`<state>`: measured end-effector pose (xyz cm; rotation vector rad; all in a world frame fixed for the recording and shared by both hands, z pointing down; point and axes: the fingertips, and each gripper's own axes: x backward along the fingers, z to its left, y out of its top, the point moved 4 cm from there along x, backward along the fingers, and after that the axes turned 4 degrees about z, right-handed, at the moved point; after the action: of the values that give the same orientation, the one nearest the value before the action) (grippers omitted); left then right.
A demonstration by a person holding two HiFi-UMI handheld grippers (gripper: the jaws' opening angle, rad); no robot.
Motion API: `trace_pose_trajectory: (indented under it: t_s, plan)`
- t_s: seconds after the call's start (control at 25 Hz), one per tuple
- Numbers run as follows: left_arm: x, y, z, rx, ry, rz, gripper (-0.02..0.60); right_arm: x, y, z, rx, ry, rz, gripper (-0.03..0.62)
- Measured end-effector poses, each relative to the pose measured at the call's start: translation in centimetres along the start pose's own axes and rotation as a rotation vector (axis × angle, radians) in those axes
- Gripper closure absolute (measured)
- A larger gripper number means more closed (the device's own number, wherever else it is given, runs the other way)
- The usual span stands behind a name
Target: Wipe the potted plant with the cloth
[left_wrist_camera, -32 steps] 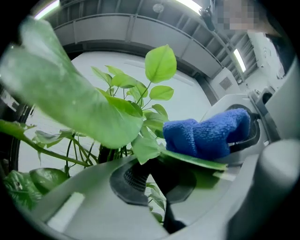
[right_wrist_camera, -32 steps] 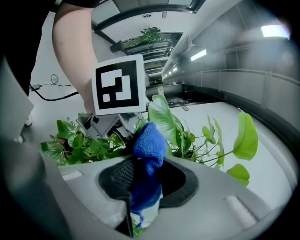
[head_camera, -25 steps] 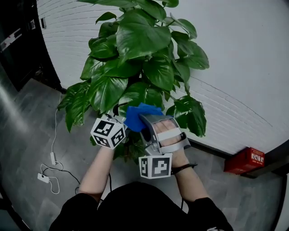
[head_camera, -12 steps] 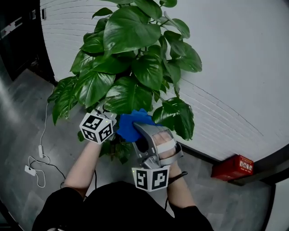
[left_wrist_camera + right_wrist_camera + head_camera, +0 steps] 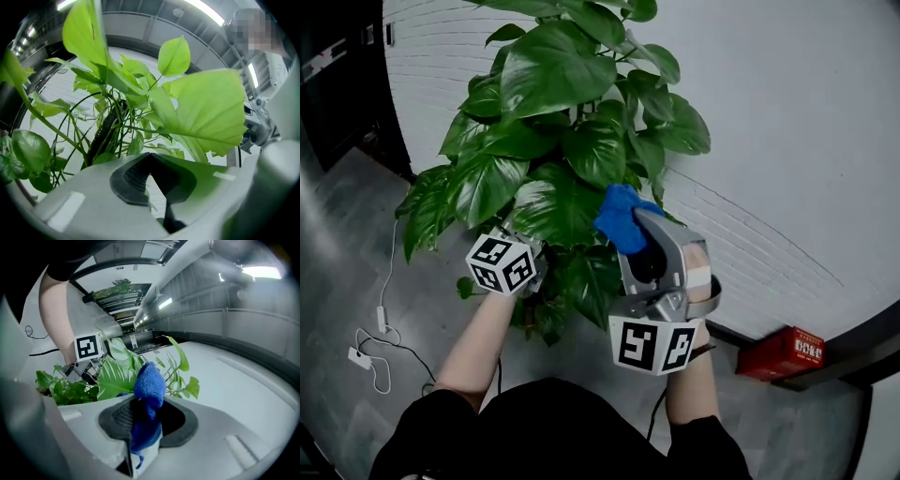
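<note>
Cloth [image 5: 149,380], blue, bunched, clamped in the right tongs [image 5: 143,405]; it sticks up past the tips, and a tail hangs down between the jaws. In the head view the cloth sits at the right side of the potted plant [image 5: 553,112], against the leaves at mid height, with the right tongs raised and angled up toward it. Left tongs [image 5: 150,157] are fully closed, pushed in low under the foliage. A big leaf [image 5: 206,108] hangs just above and against their tips (pinched or only touching, cannot tell). Behind it are thin stems and a dark central pole. Left marker cube [image 5: 500,263] shows at the plant's lower left, bare forearm behind it. The pot itself is hidden by leaves and arms. Plant stands on a grey floor [image 5: 356,272], close to a white brick wall [image 5: 769,112]. White cable [image 5: 380,319] trails on the floor at left. Red box [image 5: 783,353] sits at the wall's foot on the right.
</note>
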<state>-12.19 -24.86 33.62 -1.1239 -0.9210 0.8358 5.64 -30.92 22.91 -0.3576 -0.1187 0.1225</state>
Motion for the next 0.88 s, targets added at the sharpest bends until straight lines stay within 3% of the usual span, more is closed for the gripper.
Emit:
trace_pose_trajectory:
  t_s: [0.16,0.36,0.52,0.72,0.88]
  plan:
    - [-2.0,-0.1,-1.6,0.014,-0.045,0.012,0.580,-3.0,-0.6,1.3,-0.005,0.077,0.019,0.488]
    - [-3.0,0.9,-3.0,0.004,-0.083,-0.009,0.580,-6.2,-0.2,1.0,0.100,0.022,0.059,0.488]
    - [-3.6,1.2,-3.5,0.002,-0.102,-0.025,0.580,-8.6,-0.5,1.8,0.167,0.057,0.094,0.488]
    - [-3.8,1.0,-3.9,0.055,-0.131,-0.044,0.580,-9.3,-1.1,4.9,0.130,0.134,0.062,0.488]
    - [-3.4,0.4,-3.6,0.124,-0.135,-0.055,0.580,-8.7,-1.2,6.0,-0.005,0.174,0.019,0.488]
